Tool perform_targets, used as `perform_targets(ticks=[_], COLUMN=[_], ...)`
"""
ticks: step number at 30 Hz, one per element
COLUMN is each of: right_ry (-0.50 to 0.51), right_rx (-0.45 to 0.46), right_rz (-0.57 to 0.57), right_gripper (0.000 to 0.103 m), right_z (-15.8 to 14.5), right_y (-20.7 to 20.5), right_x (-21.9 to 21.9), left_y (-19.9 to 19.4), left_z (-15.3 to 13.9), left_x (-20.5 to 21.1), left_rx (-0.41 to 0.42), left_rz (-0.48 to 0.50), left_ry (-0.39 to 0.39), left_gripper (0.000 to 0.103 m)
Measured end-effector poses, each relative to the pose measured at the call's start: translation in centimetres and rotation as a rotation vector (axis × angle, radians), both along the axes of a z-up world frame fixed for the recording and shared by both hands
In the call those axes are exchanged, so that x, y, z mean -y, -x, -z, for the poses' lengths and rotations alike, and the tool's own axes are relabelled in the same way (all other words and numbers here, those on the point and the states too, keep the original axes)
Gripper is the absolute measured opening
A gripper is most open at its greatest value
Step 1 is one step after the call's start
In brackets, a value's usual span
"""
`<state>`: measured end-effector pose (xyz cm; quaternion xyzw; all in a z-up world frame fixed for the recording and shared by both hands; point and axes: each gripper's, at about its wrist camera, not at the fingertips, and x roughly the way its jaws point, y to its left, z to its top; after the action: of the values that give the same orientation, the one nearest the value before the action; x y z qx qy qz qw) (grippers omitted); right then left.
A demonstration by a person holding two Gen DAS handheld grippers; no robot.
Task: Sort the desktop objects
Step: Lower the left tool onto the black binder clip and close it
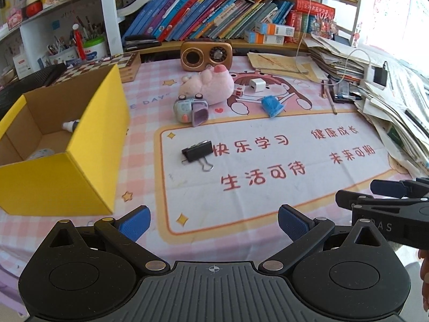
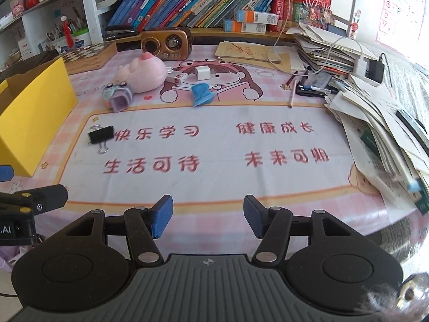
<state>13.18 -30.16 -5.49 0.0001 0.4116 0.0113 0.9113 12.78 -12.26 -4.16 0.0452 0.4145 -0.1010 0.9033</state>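
- Far left on the bench (image 1: 150,209): yellow box (image 1: 88,161), open on top, with a small white bottle (image 1: 70,125) already lying inside. Good place for the loose small things.
- Left tongs (image 1: 213,224): wide apart, nothing between the blue pads (image 1: 135,225), hanging over the near edge of the mat.
- Just ahead of them, in the open: black binder clip (image 1: 197,151) with silver wire loops, close to the box. Looks like the easiest next pick.
- Best way, probably: come down straight over the black body, pinch across the flat sides, not the thin wire loops, then lift clear of the box wall before letting go.
- Further back: toy camera (image 1: 189,108) touching a pink plush pig (image 1: 206,84), then a white charger cube (image 1: 256,84) and a blue crumpled thing (image 1: 271,106).
- Right tongs (image 2: 207,216): also parted and empty, a bit narrower, over the mat.
- Writing on the mat (image 2: 203,145): "快乐学习", "健康成长", "生活可待", "未来可期"; part of "DAY" near the box.
- Book spines at the back: too small to read.
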Motion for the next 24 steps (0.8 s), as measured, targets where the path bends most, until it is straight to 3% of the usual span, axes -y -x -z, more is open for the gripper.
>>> perform_targets(ticks=[24], right_ry=[-0.009], right_rx=[0.025], right_rz=[-0.150], right_gripper=[0.068], right_z=[0.9], right_y=[-12.0], right_x=[4.0], left_y=[-7.7], left_z=[1.0], left_x=[3.2], left_rx=[0.023], left_rz=[-0.224], left_ry=[-0.039], left_gripper=[0.101])
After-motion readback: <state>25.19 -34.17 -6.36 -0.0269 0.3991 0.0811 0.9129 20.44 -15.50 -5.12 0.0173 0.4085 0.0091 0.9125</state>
